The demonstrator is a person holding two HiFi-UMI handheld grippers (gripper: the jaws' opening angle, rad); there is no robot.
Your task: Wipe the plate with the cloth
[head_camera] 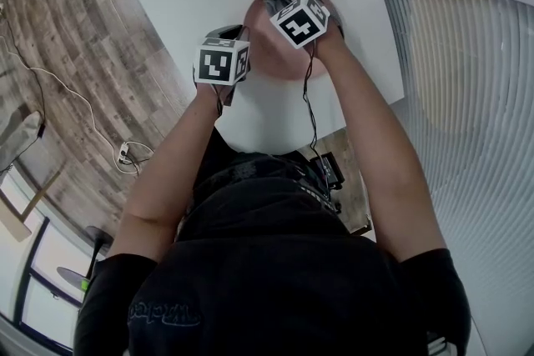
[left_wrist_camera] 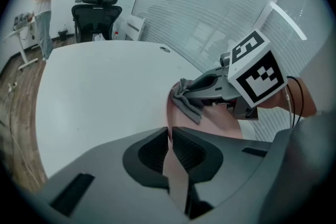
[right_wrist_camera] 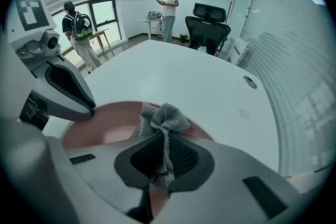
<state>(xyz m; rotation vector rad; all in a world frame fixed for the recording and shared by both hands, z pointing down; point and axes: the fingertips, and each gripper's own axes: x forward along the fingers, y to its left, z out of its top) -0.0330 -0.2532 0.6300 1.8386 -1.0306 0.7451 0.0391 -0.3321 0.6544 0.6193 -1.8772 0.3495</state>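
Two grippers were in use, and both were closed on something. The left gripper [left_wrist_camera: 169,136] had its jaws drawn nearly together on the near rim of the round pink plate [left_wrist_camera: 210,124], with a thin strip of rim showing between the pads. The right gripper [right_wrist_camera: 163,153] was shut on a narrow fold of the grey woven cloth [right_wrist_camera: 165,119]. The rest of the cloth bunched out ahead of the jaw tips over the plate's inner surface. The plate lay flat on the white table [right_wrist_camera: 173,73], towards the person's side of it and some way in from the edge.

Risks noted, as judgement only:

- The cloth was held by a slim pinch. Drag against the plate could pull it out of the jaws, or roll it into a tighter wad that cleaned only a small patch.
- The bunch of cloth stood just ahead of the jaw tips. If the right gripper pressed too low, the hard tips rather than the fabric would likely meet the plate and scrape it.
- The left hold was on a thin rim at a single point. A sideways wiping load could pivot the plate about that point or slide it across the smooth table.
- The two grippers worked close together over the same plate. A stroke towards the held rim could knock the left jaws and loosen their hold.
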